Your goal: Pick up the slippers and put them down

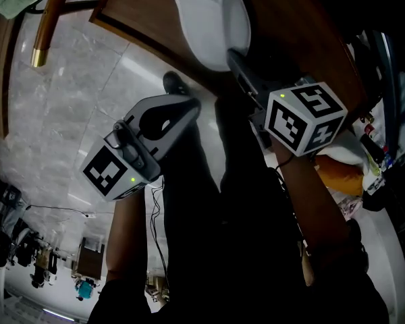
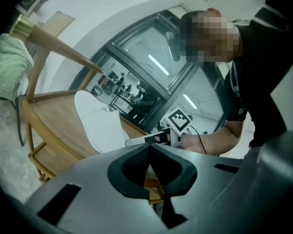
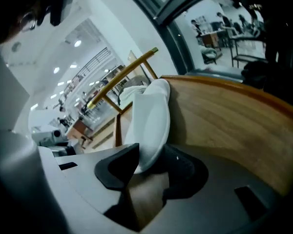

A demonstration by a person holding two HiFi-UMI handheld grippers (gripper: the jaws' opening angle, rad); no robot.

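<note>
One white slipper [image 3: 151, 121] is laid on the wooden surface [image 3: 224, 116], its near end framed by the right gripper's [image 3: 150, 164] spread jaws; the left gripper [image 2: 149, 150] is pressed together, empty.

Left fingers [image 2: 129, 175] together, right fingers [image 3: 118, 168] apart

Slipper [image 1: 209, 25] on the table [image 1: 142, 12]

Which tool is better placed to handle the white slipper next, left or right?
Right, likely. The right tool has one end of the white slipper between its parted jaws, on the wooden top; the left tool, shut and empty, sits short of it.
</note>
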